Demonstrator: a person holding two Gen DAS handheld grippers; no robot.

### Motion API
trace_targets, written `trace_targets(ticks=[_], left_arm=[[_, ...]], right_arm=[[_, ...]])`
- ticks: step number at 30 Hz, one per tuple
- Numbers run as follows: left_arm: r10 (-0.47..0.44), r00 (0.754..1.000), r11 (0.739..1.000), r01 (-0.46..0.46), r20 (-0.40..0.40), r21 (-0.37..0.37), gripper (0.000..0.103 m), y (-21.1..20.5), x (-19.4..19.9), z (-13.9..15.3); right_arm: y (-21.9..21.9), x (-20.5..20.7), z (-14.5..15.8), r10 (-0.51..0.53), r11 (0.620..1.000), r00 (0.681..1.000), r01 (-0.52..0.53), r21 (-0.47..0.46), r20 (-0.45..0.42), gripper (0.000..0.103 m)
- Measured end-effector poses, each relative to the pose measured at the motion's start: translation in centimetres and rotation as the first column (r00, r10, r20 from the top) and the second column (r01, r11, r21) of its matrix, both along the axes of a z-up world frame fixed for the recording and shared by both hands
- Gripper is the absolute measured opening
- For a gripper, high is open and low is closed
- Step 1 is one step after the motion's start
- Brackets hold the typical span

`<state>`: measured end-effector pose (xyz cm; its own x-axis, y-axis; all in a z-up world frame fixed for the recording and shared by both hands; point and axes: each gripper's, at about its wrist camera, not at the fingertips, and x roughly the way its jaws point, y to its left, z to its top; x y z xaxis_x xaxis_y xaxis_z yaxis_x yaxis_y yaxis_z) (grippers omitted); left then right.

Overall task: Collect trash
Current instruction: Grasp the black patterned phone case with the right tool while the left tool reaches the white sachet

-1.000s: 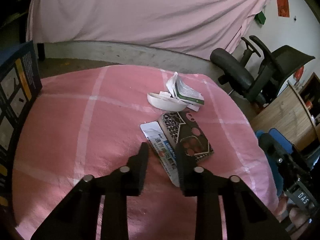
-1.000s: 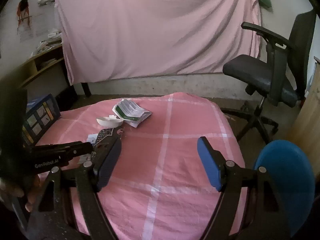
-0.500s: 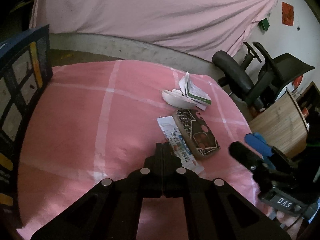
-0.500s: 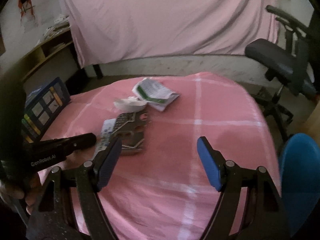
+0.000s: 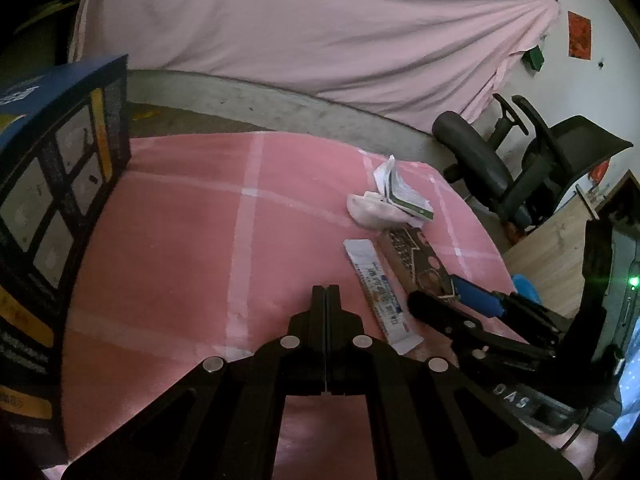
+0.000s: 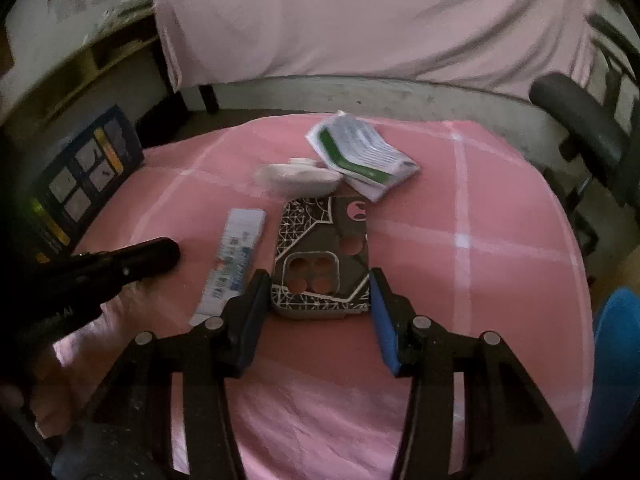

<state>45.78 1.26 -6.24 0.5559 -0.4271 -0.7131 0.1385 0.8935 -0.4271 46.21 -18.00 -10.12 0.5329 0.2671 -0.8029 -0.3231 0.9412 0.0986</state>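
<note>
On the pink checked cloth (image 6: 420, 272) lie a black patterned phone case (image 6: 320, 240) (image 5: 416, 256), a white-and-blue sachet (image 6: 236, 256) (image 5: 380, 288), a white crumpled piece (image 6: 296, 178) (image 5: 368, 208) and a folded green-and-white leaflet (image 6: 360, 152) (image 5: 404, 196). My right gripper (image 6: 318, 304) (image 5: 438, 294) straddles the near end of the phone case. Its jaws are closing and stand just off the case's two sides. My left gripper (image 5: 327, 292) (image 6: 152, 256) is shut with nothing in it, low over the cloth just left of the sachet.
A dark blue printed box (image 5: 52, 200) (image 6: 88, 176) stands at the cloth's left edge. Black office chairs (image 5: 520, 168) (image 6: 580, 120) stand past the right edge, with a wooden top (image 5: 560, 248) and a blue round object (image 6: 616, 360) near them. A pink sheet (image 6: 360, 20) hangs behind.
My left gripper's jaws have closed fully on nothing. My right gripper has moved forward and down to the phone case, and its jaws have narrowed around the case's near end.
</note>
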Motion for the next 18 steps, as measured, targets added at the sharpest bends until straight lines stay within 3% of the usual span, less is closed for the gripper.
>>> trace_targets(ticks=[6,11,18], left_arm=[[-0.052,0.999,0.998,0.052,-0.007,-0.019,0.003,-1.4,0.1,0.1],[-0.076,0.997,0.997,0.076,0.022,0.002,0.030,-3.4,0.0,0.6],[-0.072,0.997,0.997,0.072,0.021,0.024,0.036,-5.2,0.5,0.6]], right_arm=[[-3.9,-2.0,0.9,-0.108,0.994,0.994,0.107,0.004,0.027,0.072],[-6.6,-3.4,1.6,-0.212,0.976,0.976,0.209,0.052,0.045,0.072],[-8.2,-3.7,2.0,-0.261,0.963,0.964,0.257,0.077,0.050,0.072]])
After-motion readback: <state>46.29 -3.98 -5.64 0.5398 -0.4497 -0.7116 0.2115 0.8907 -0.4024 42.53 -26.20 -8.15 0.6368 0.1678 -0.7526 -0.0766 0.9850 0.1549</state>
